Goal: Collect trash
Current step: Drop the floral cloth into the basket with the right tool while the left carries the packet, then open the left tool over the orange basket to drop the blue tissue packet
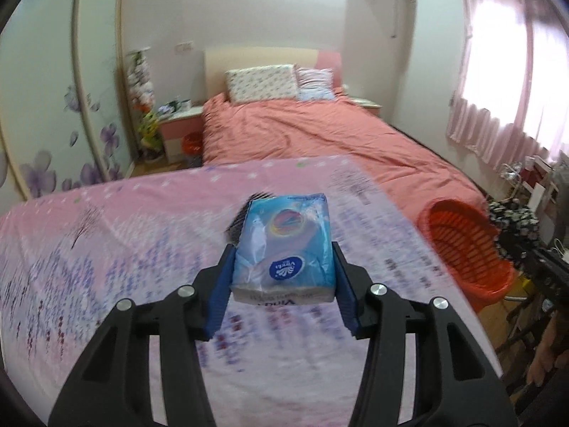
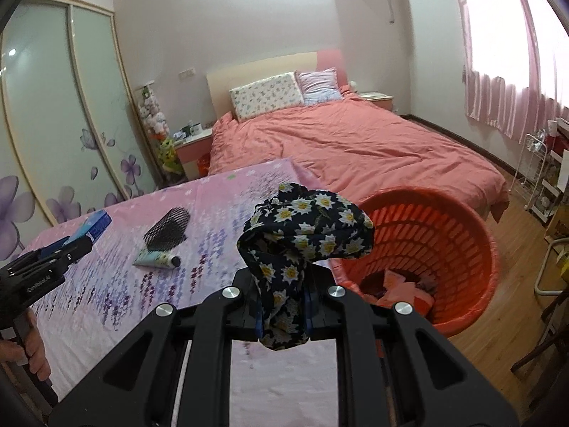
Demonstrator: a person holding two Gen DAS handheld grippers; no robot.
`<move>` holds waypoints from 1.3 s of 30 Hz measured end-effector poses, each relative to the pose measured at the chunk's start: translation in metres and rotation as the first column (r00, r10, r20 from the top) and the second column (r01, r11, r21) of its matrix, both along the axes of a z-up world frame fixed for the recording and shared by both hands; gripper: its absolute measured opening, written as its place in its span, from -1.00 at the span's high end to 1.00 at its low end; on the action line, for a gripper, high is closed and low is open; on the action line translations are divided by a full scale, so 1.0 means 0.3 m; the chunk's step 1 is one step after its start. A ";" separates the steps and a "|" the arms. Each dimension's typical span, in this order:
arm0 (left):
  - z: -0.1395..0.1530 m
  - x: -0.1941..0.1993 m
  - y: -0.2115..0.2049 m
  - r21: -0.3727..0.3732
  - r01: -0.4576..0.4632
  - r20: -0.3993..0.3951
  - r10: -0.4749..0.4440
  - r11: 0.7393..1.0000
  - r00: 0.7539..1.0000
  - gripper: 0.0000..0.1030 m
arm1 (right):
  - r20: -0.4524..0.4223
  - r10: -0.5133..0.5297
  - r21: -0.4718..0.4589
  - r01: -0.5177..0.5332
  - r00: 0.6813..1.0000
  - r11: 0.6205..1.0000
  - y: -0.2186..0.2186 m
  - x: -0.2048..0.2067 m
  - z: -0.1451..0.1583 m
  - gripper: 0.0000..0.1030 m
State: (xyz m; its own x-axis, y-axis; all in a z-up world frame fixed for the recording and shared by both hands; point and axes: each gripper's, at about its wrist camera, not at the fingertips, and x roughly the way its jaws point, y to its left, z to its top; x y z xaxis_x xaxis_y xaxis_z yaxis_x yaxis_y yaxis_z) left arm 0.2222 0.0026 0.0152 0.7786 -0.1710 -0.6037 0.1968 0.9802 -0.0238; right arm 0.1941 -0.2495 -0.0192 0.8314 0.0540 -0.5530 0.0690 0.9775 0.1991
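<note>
- Tissue pack (image 1: 284,245), blue with a "Vinda" logo, sits clamped between the blue pads of the left claw (image 1: 282,284), lifted above the bench (image 1: 106,249); in the right wrist view the same pack (image 2: 95,226) shows at the tip of the left claw (image 2: 76,245), over the bench's left part
- Floral cloth (image 2: 306,235), dark with white and yellow daisies, is pinched in the right claw (image 2: 282,315); its bunched upper part rises above the fingers and a short end hangs below them
- Cloth (image 1: 512,220) appears in the left wrist view just beside the far rim of the orange basket (image 1: 466,245)
- Orange basket (image 2: 444,242) stands on the wooden floor (image 2: 512,284), right of the bench (image 2: 124,302) and near the foot of the bed; pink and dark items lie in its bottom
- Black hairbrush (image 2: 167,229) lies on the bench's pink floral cover, touching a pale tube (image 2: 156,259) that lies flat just in front of it; in the left wrist view the brush (image 1: 238,224) peeks out behind the tissue pack
- Bed (image 2: 338,149) with a salmon cover and two pillows stands beyond the bench
- Wardrobe (image 2: 64,114) with flower-printed sliding doors lines the left wall, and pink curtains (image 2: 505,85) cover the window at right
</note>
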 end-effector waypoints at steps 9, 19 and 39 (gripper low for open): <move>0.051 0.004 -0.286 -0.032 0.162 0.026 -0.161 0.986 0.987 0.02 | 0.021 -0.088 0.003 0.088 0.996 0.996 -0.150 -0.019 0.006 0.70; 0.006 0.025 -0.646 -0.032 0.343 0.015 -0.343 0.939 0.939 0.02 | 0.022 -0.179 0.066 0.177 0.984 0.982 -0.350 0.004 -0.012 0.70; -0.267 0.216 -0.828 0.018 0.348 -0.127 -0.343 0.937 0.931 -0.40 | -0.076 -0.195 0.211 0.207 0.978 0.955 -0.509 0.110 -0.168 -0.10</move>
State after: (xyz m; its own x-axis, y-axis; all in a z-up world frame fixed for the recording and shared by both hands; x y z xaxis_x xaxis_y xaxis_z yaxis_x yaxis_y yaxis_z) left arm 0.2868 -0.2459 -0.0648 0.5970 -0.3901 -0.7010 0.5212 0.8529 -0.0308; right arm 0.2270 -0.4023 -0.0696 0.8067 0.0120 -0.5909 0.2761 0.8763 0.3947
